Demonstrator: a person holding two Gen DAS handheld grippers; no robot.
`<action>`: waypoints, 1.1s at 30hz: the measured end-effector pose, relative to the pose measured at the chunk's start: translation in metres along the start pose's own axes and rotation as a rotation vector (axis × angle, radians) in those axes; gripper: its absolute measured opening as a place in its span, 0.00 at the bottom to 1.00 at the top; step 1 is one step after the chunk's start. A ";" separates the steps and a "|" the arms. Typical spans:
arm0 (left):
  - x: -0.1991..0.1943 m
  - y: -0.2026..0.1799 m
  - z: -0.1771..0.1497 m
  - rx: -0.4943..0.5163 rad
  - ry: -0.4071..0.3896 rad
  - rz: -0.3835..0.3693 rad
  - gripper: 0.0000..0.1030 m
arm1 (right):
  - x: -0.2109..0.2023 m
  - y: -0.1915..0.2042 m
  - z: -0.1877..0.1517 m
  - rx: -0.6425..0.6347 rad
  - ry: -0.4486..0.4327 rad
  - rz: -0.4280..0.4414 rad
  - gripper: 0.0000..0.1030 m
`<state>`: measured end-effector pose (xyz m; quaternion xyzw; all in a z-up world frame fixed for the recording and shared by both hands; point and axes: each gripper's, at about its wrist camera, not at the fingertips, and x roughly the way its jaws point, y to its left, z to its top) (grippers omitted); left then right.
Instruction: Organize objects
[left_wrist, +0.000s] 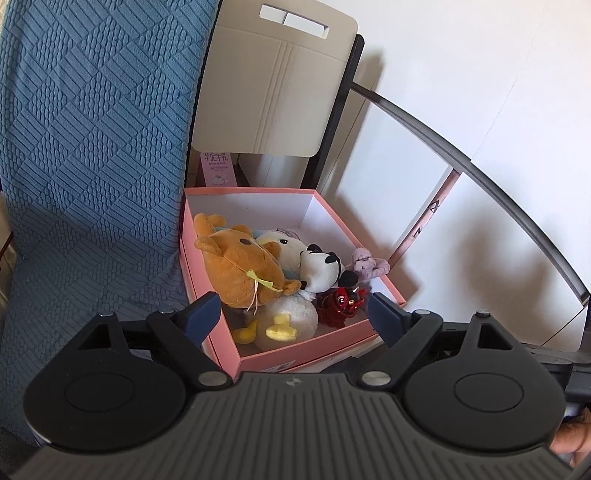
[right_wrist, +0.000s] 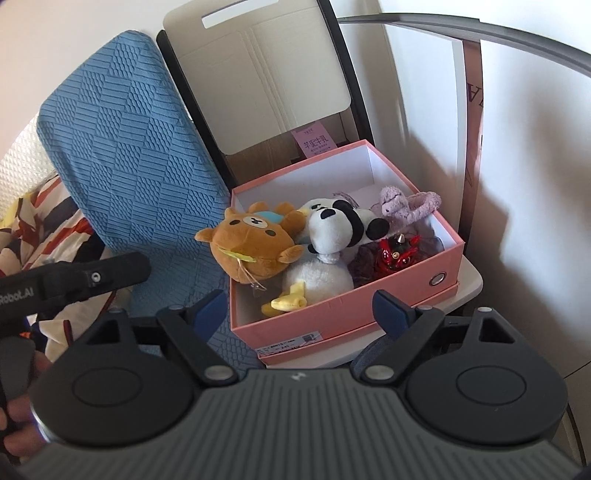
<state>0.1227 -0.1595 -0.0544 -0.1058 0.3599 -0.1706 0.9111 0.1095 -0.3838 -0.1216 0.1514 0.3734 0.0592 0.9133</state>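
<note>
Left tool (left_wrist: 295, 314) hanging open, empty, over pink box (left_wrist: 295, 350); brown bear (left_wrist: 243, 266), panda (left_wrist: 321, 266), white duck (left_wrist: 288, 317) lying inside.

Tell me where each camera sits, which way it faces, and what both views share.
Left wrist: sits on the left tool, looks down and forward into the pink box; open fingers and a bit of hand show.
Right wrist: sits on the right tool, faces the same box from further right; open fingers, the left tool and a hand show.
Shared: box, brown bear, blue cover.
</note>
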 end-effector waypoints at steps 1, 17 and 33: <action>0.003 0.000 0.000 0.001 0.003 0.003 0.87 | 0.002 -0.001 0.000 0.005 0.004 0.000 0.85; 0.020 0.007 -0.008 -0.018 0.043 0.047 0.87 | 0.018 -0.011 -0.006 0.021 0.041 -0.012 0.85; 0.025 0.009 -0.012 -0.027 0.069 0.039 0.87 | 0.019 -0.012 -0.008 0.025 0.044 -0.015 0.85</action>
